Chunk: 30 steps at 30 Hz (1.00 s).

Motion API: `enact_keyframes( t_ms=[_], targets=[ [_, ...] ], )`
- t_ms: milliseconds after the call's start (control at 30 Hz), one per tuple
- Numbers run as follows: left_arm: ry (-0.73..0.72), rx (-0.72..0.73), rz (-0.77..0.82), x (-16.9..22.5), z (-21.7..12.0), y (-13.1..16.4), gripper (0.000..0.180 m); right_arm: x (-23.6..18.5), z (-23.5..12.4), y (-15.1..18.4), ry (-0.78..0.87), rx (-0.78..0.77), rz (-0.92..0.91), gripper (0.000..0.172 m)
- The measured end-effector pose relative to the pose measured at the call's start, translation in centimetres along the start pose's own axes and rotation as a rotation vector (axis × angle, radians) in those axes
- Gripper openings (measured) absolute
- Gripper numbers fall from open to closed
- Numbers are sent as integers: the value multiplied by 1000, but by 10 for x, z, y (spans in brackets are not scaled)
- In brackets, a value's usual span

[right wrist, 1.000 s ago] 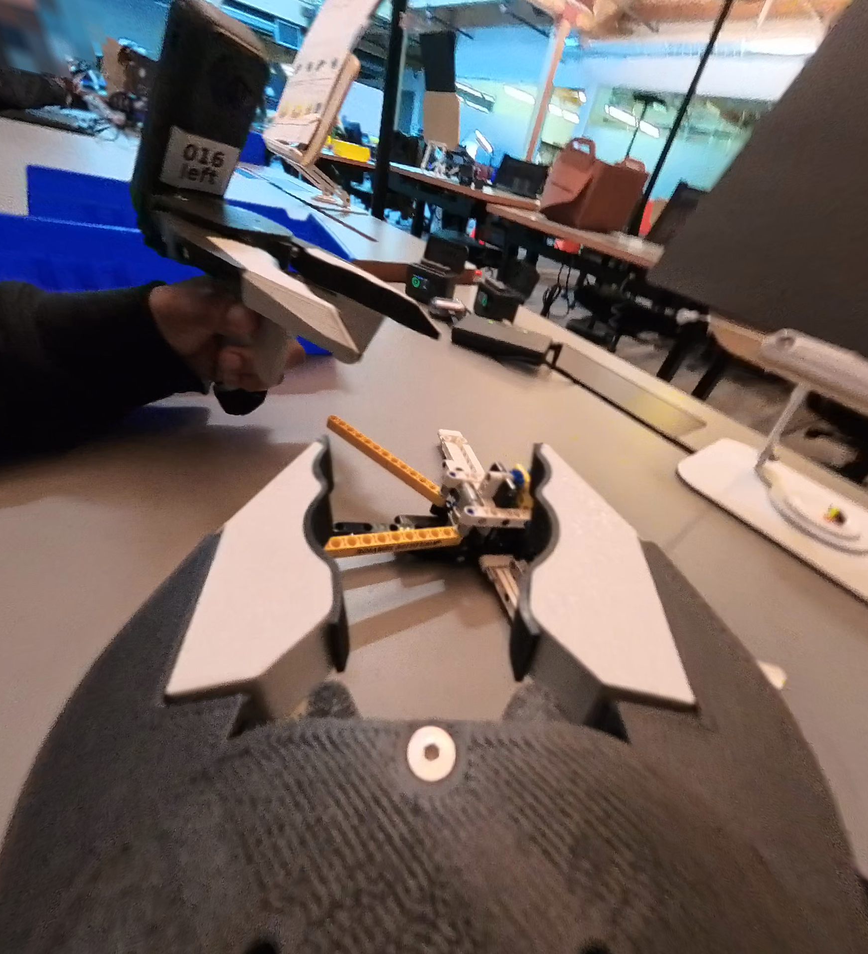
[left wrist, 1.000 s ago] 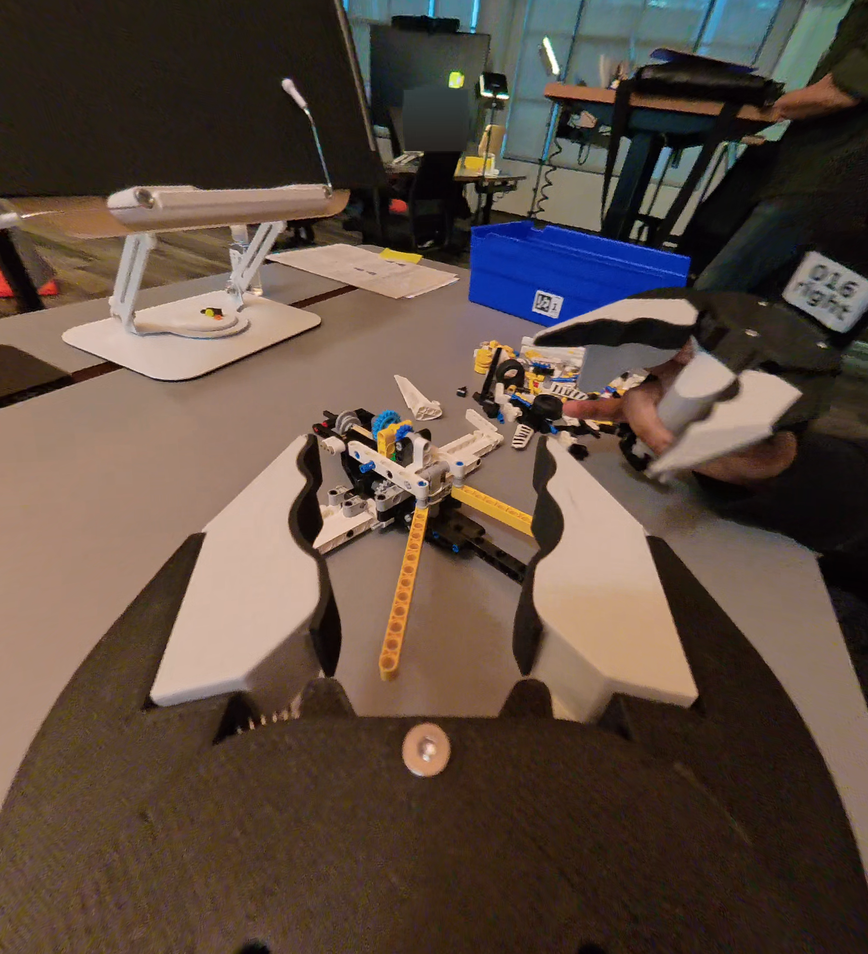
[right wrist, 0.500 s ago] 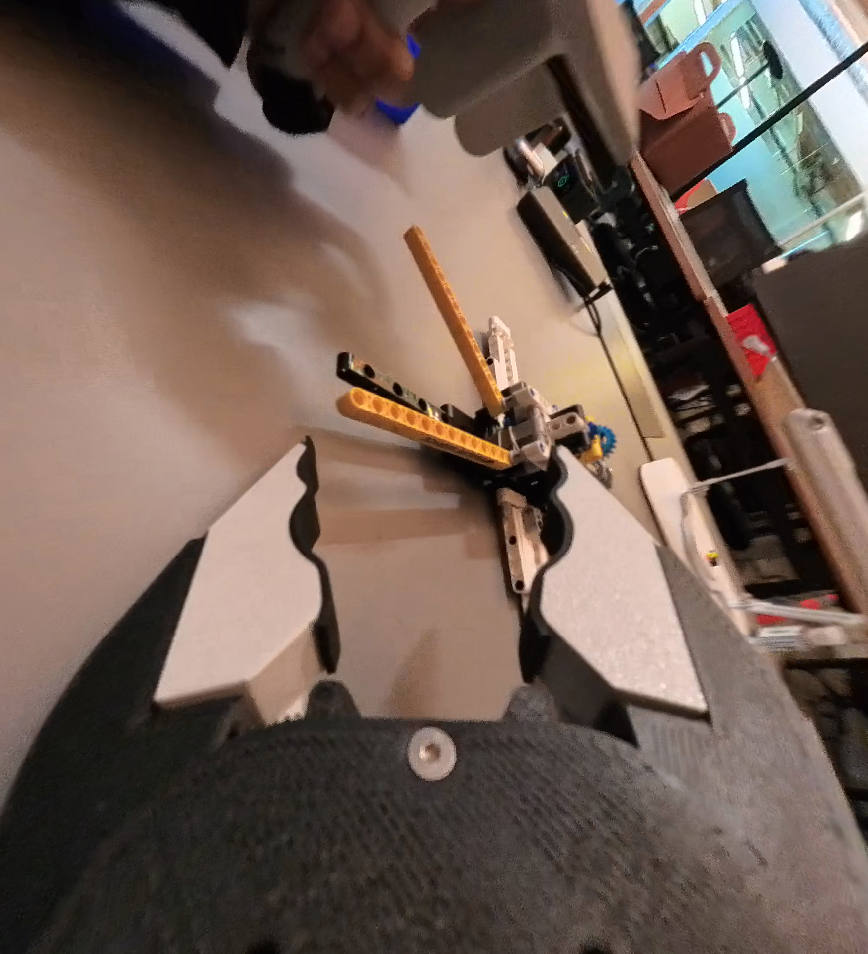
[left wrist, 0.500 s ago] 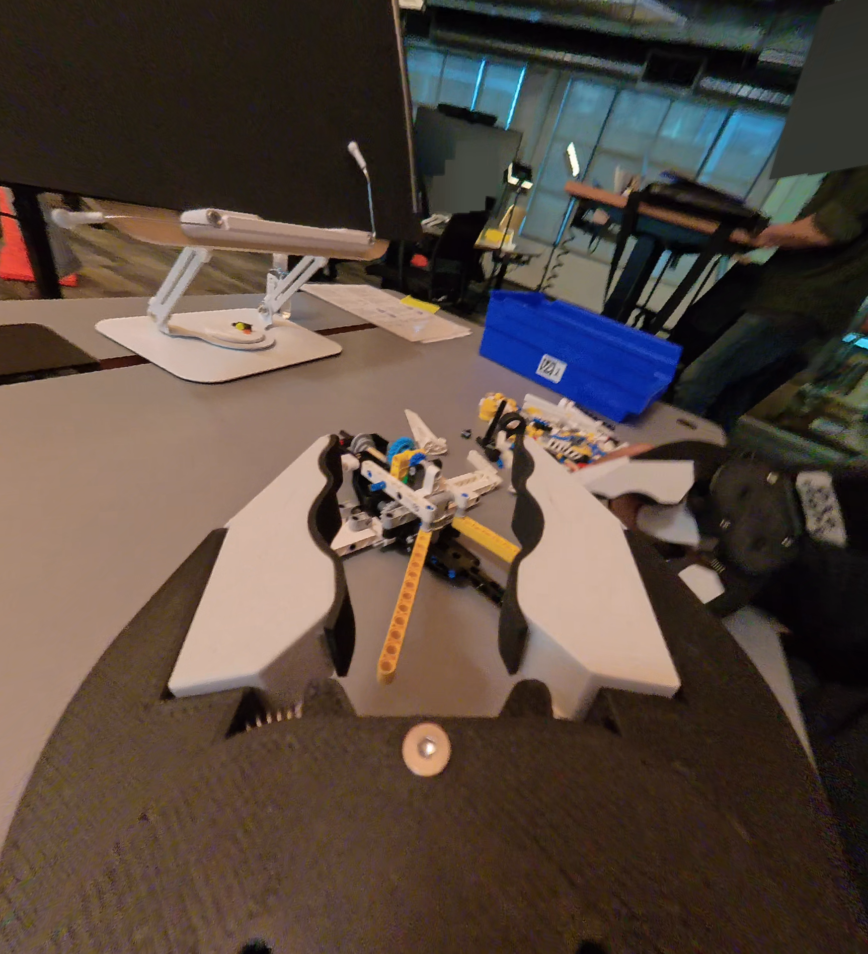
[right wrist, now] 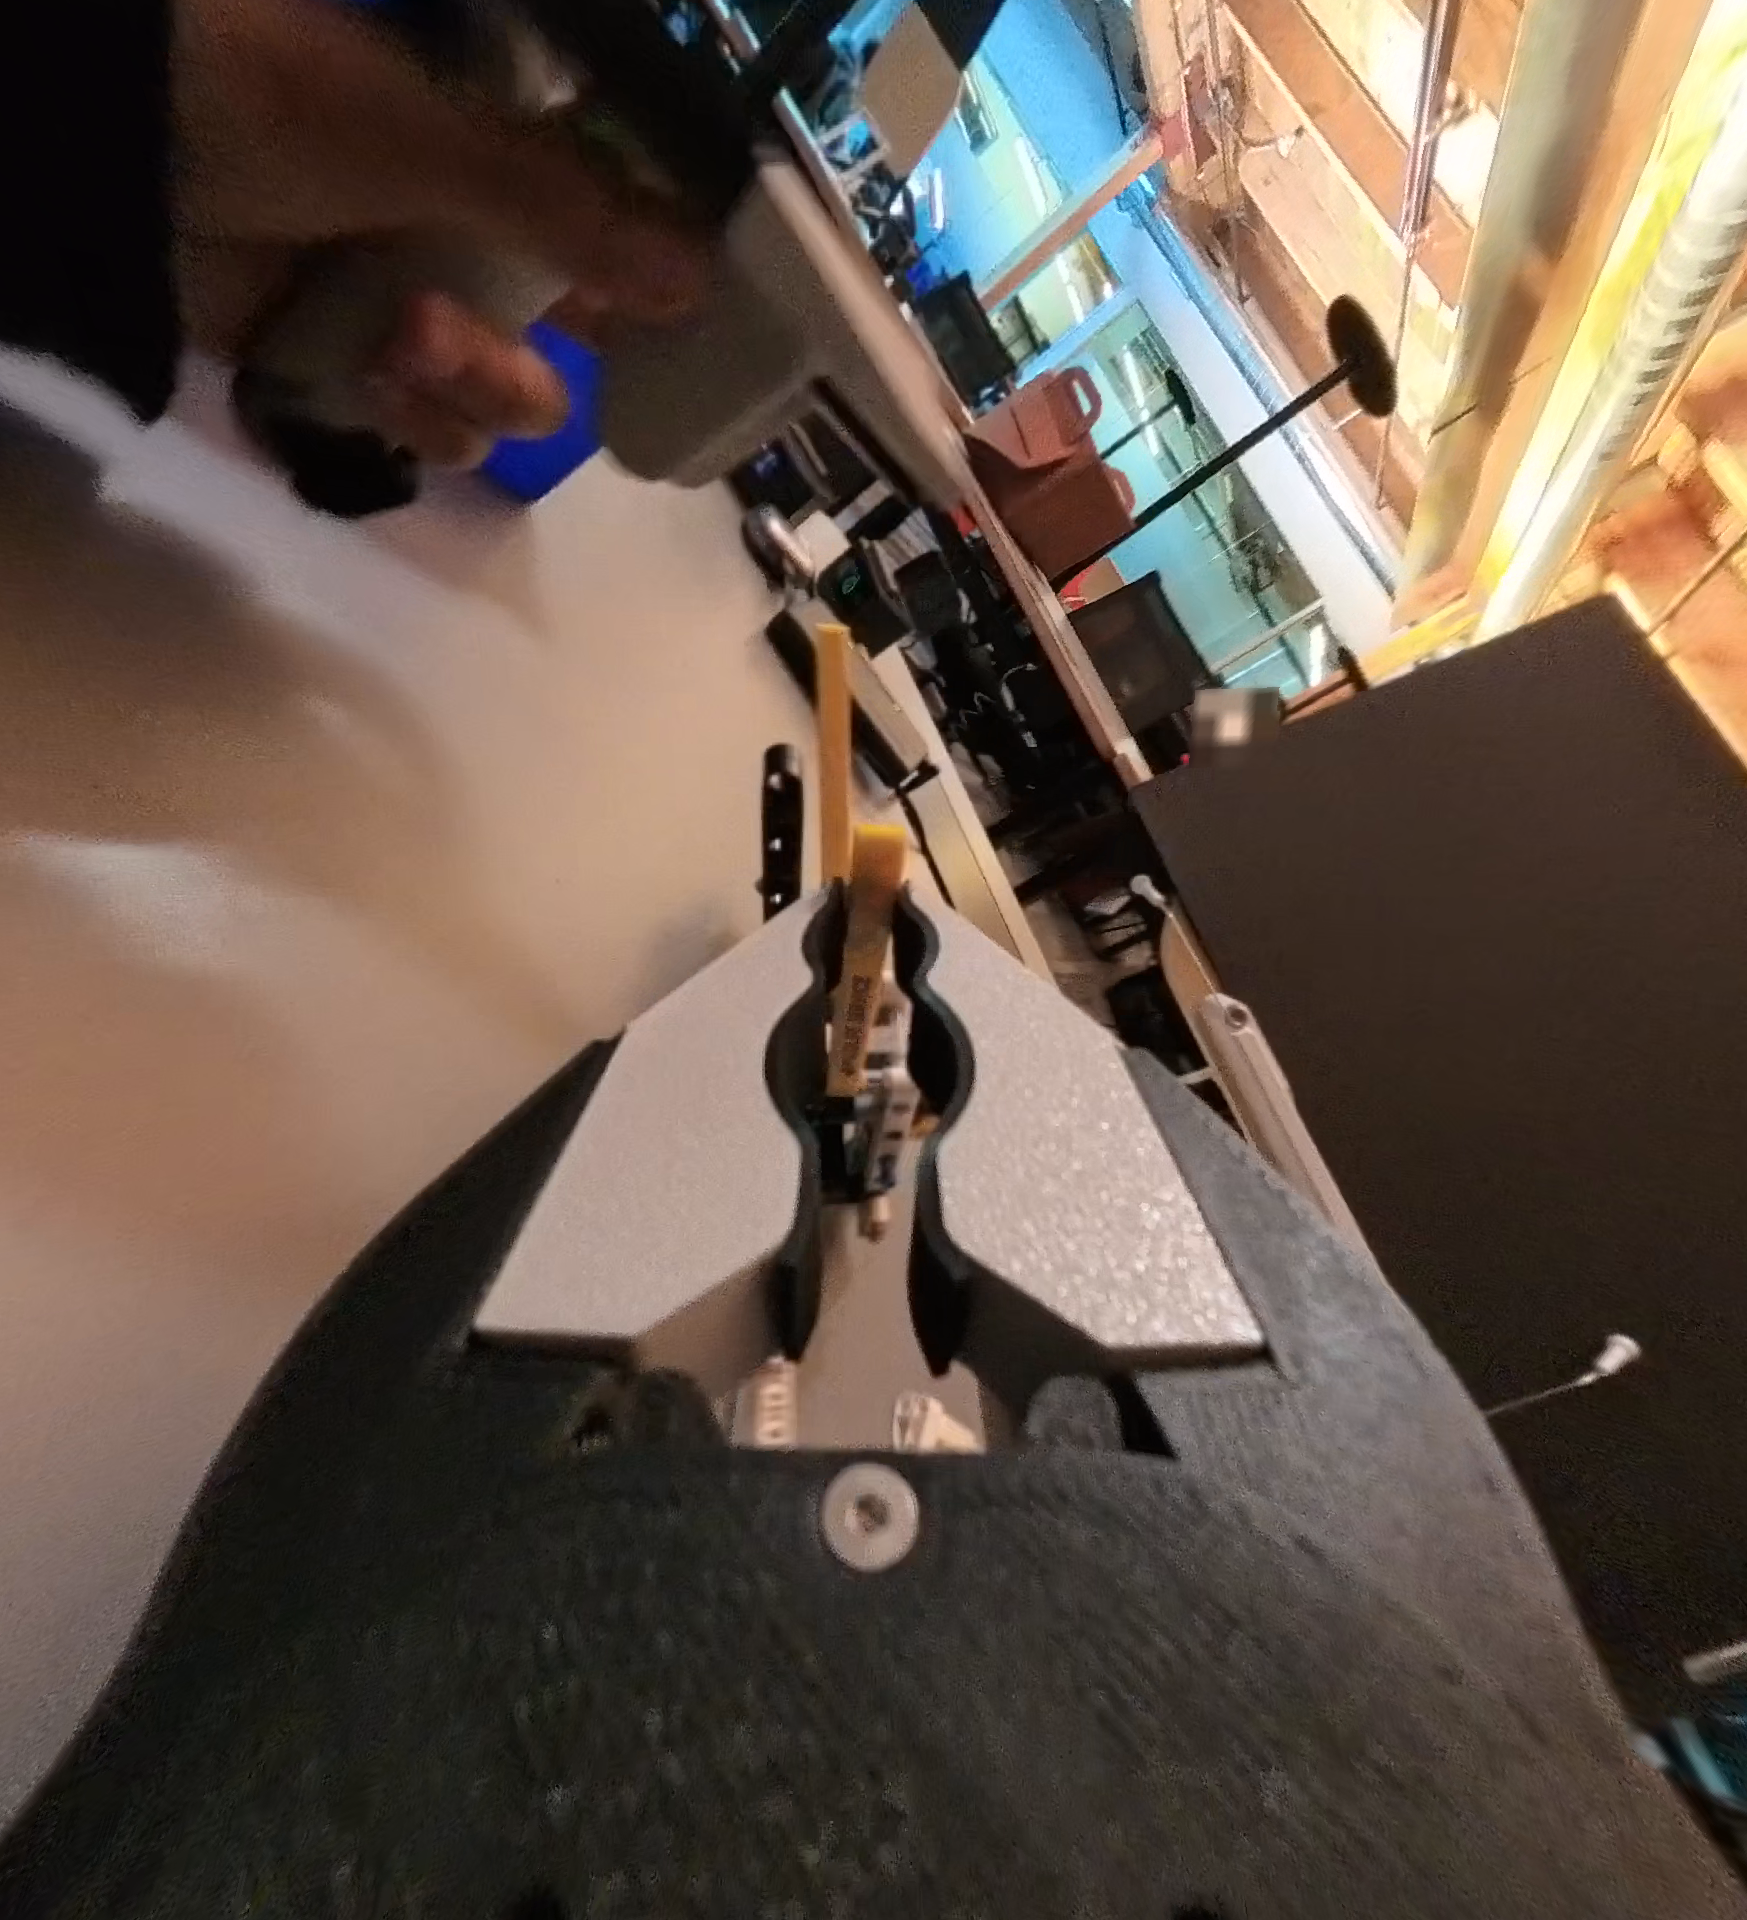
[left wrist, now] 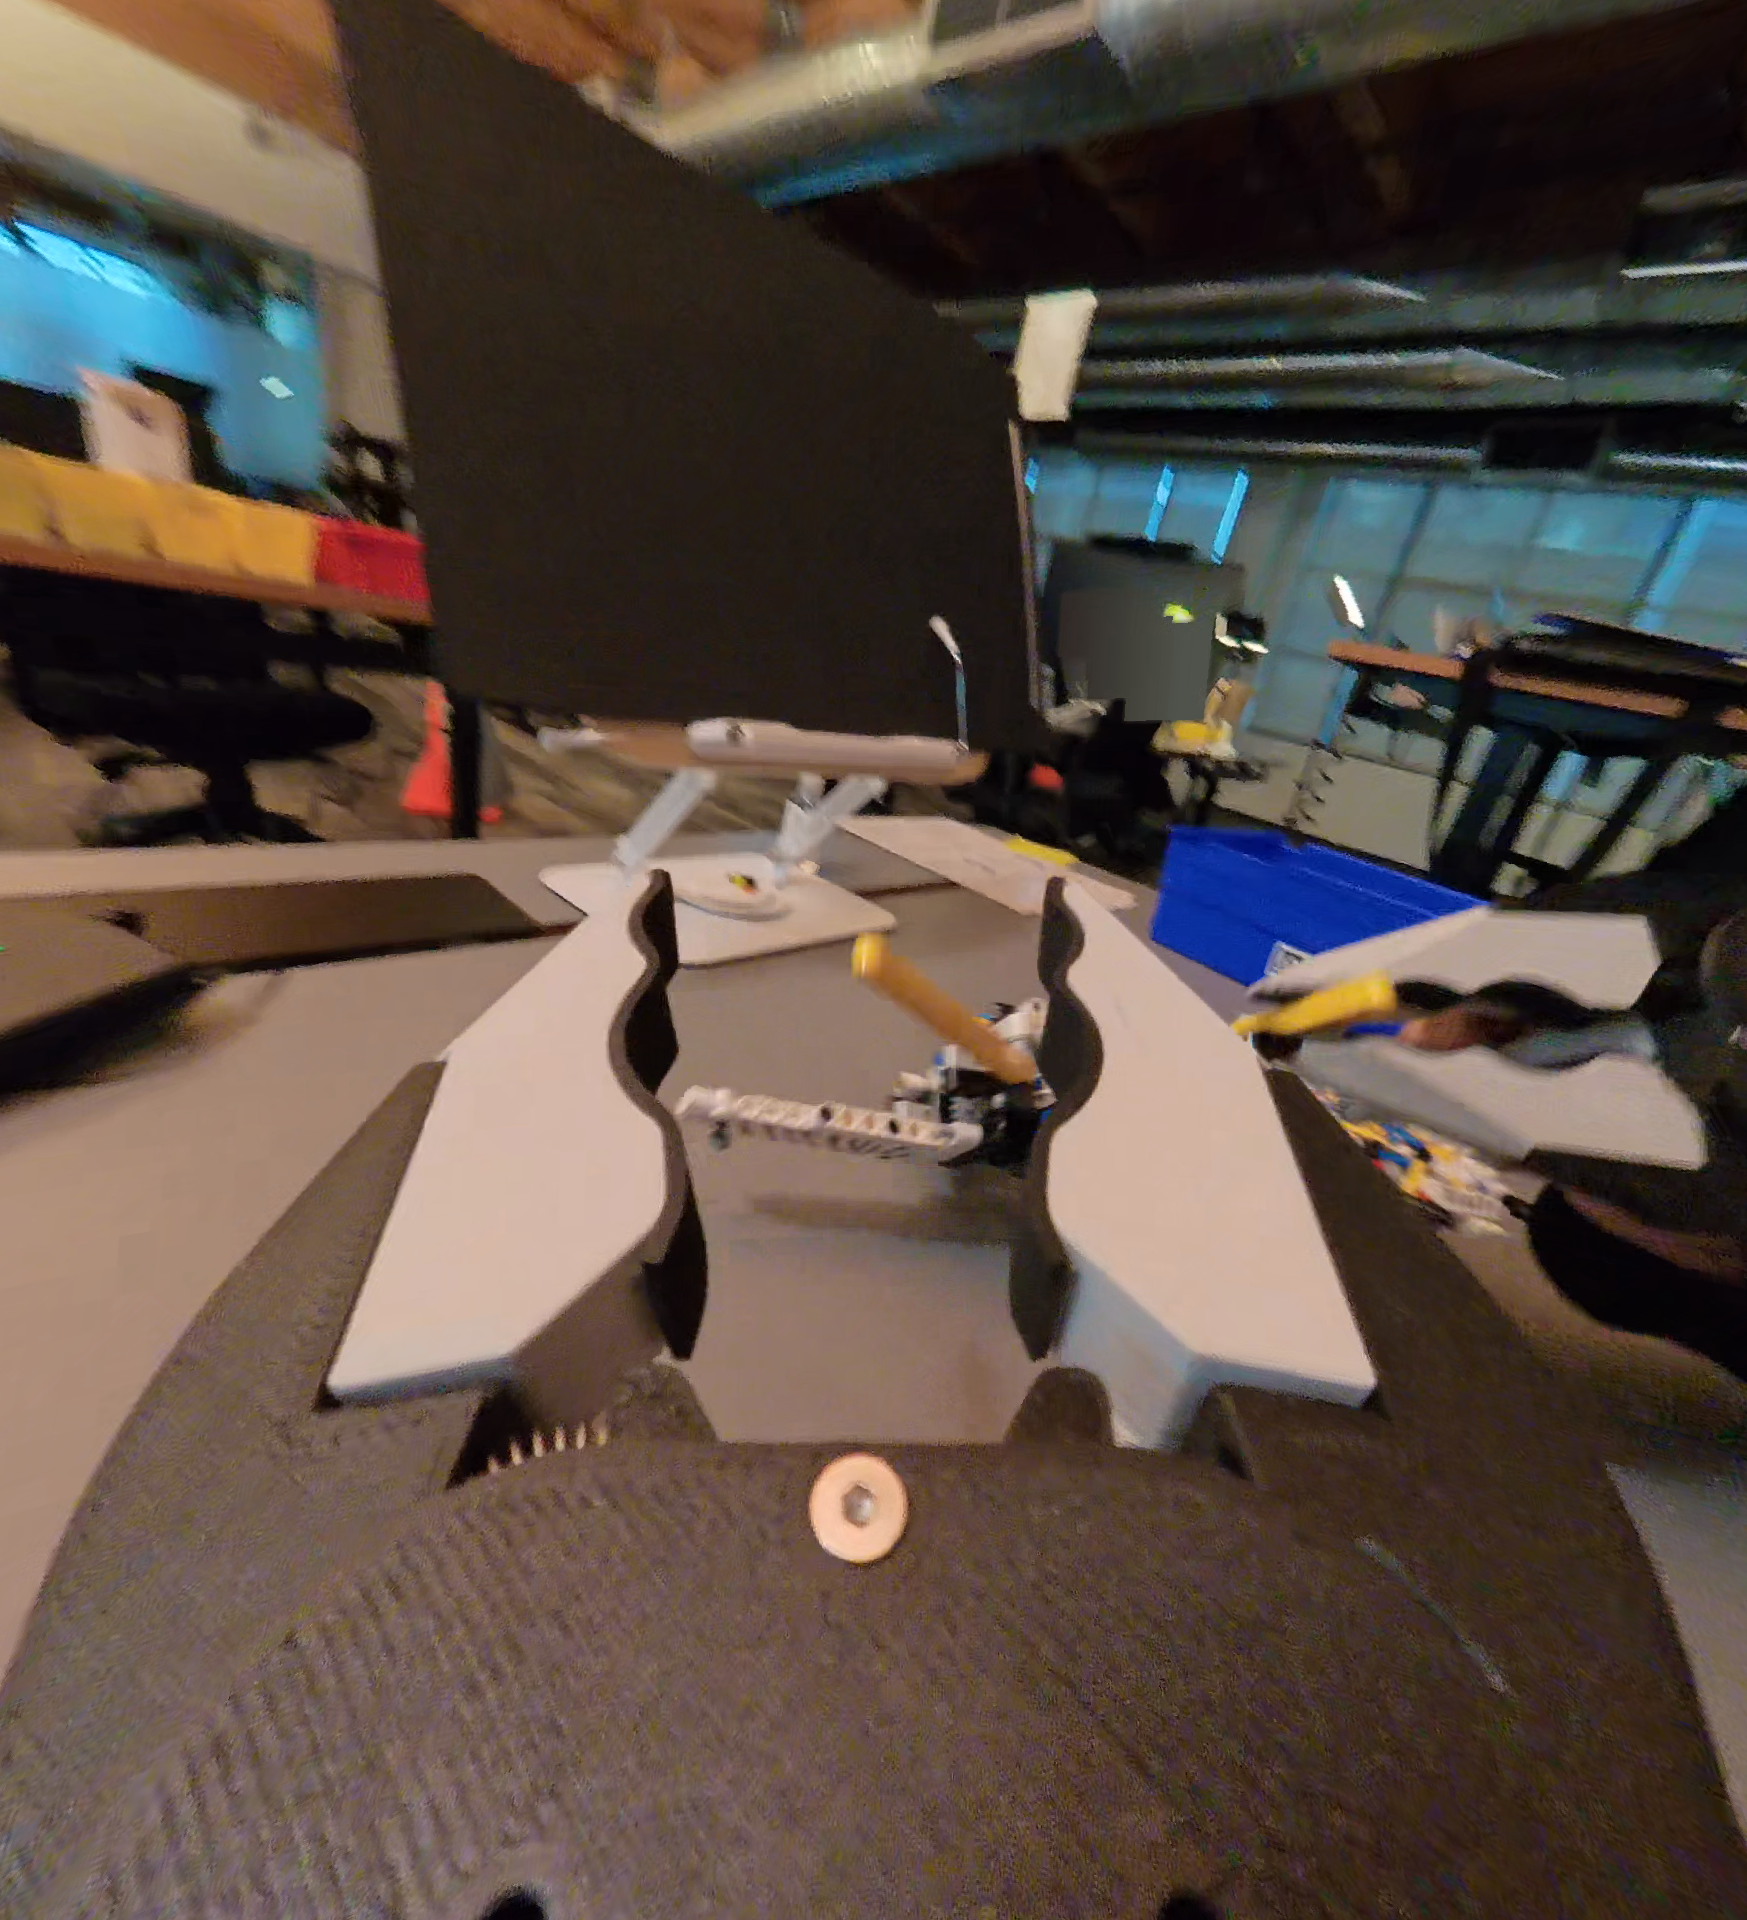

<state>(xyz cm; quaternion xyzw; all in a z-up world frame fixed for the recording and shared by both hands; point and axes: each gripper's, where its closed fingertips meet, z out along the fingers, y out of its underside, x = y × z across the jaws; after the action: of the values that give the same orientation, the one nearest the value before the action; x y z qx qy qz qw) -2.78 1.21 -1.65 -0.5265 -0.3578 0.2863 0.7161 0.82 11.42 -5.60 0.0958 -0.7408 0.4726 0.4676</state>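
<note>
A toy brick assembly (left wrist: 848, 1117) of white, black and yellow beams hangs just above the grey table (left wrist: 173, 1195), with its shadow under it. My right gripper (right wrist: 867, 914) is rolled onto its side and shut on one yellow beam (right wrist: 864, 966) of the assembly. It also shows in the left wrist view (left wrist: 1471, 1039) at the right, with that beam's end (left wrist: 1316, 1006) in its jaws. A second yellow beam (left wrist: 942, 1008) points up and to the left. My left gripper (left wrist: 853, 935) is open. The assembly lies between its fingers, and the left pad (left wrist: 645, 1029) stands clear of it.
A blue bin (left wrist: 1295, 904) stands at the back right, with a pile of loose bricks (left wrist: 1409, 1153) in front of it. A white stand (left wrist: 744, 914) and papers (left wrist: 962, 857) lie behind the assembly, below a black panel (left wrist: 692, 416). A dark device (left wrist: 17, 977) sits at the left.
My right gripper rolled over, came in on the assembly and shut on a yellow beam. The assembly has left the table. My left gripper stays open and now looks along the table, lower than before.
</note>
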Motion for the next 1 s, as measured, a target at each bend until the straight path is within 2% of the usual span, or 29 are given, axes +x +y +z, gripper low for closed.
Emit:
enact_keyframes(
  t_ms=[133,267,400,500,667,800,1000],
  targets=[
    [-87,82,87,-14,-15,-17,64,45,10,-27,-66,37,162,9],
    [-62,103,-30,-19,-19,-20,62,58,14,-45,-206,20,391,10],
    [-33,124,-92,-21,-21,-24,58,60,12,-47,-246,60,640,10],
    [-15,129,-113,-20,-22,-24,55,71,6,-29,-164,89,740,10],
    [-13,112,-120,-20,-20,-22,54,95,-12,33,7,53,890,13],
    [-23,99,-127,-24,-20,-19,52,96,-28,73,51,22,1029,14],
    [8,57,-140,-21,-17,-13,50,76,-41,118,66,-126,1134,17]
  ],
)
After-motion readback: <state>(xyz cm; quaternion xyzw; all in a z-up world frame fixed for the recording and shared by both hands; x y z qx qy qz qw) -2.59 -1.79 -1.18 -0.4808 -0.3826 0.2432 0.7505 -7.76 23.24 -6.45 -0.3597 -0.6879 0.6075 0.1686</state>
